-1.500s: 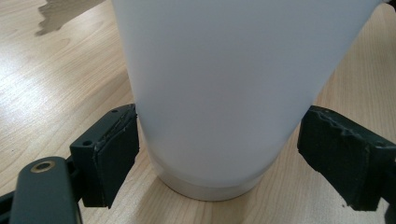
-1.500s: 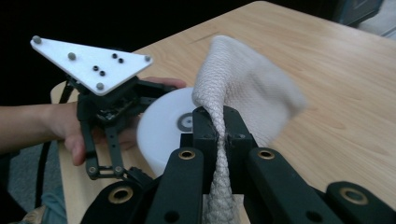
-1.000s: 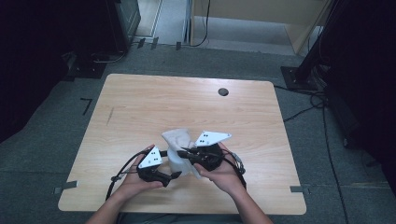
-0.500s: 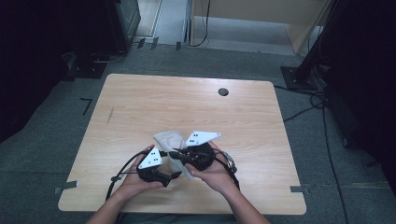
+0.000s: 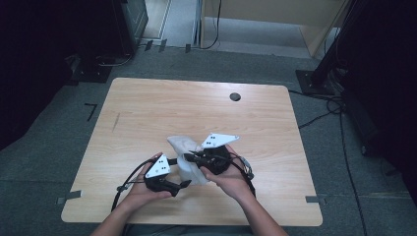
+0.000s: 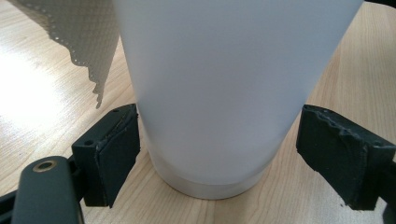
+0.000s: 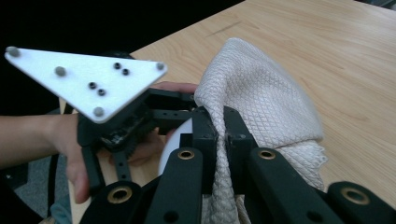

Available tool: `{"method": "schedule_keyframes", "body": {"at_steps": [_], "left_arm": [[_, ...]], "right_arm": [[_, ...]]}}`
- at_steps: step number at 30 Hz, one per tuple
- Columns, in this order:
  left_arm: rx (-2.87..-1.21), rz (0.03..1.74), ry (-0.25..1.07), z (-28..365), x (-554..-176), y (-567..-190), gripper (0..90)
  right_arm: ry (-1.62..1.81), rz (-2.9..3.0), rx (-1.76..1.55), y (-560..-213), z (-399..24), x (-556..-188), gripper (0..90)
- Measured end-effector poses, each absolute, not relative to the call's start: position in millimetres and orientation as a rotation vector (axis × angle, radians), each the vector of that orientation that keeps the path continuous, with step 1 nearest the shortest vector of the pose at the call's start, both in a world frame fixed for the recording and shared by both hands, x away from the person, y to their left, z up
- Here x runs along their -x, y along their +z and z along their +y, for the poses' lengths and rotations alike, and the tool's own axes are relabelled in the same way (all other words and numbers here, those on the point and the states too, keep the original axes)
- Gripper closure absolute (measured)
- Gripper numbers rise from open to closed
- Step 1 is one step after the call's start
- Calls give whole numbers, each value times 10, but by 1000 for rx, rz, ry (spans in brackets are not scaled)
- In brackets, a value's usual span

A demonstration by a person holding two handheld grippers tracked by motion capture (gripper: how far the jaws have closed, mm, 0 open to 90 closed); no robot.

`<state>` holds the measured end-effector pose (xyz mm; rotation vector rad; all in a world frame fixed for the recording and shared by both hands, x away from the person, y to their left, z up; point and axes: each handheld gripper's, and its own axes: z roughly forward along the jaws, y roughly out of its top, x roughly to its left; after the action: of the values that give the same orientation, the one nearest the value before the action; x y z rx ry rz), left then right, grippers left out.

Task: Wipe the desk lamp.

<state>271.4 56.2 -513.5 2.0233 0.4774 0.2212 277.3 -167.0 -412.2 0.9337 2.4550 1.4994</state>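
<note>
While the right gripper [image 7: 219,130] pinches the white cloth [image 7: 266,93] tight, the left gripper [image 6: 219,149] brackets a white cup [image 6: 224,93] standing near the table [image 5: 147,113] front edge, jaws just closing; its pads [image 6: 116,149] perhaps barely touch.

A white cup [image 6: 219,93] stands upright on the table — a cream waffle-textured cloth [image 7: 261,93] draped just beside it.
</note>
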Motion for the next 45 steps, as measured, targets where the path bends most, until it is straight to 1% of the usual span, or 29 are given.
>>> {"method": "schedule_keyframes", "body": {"at_steps": [11,29,45], "left_arm": [[-2024,485,226,566,-2724,-5135,143],[-2026,500,225,557,-2730,-5137,149],[-2029,496,223,563,-2730,-5135,152]], "right_arm": [[1489,2405,-1005,-4134,-1812,-2837,864],[1519,2483,-908,-4124,-1571,-2646,862],[1516,2384,-1014,-4154,-1822,-2808,861]]}}
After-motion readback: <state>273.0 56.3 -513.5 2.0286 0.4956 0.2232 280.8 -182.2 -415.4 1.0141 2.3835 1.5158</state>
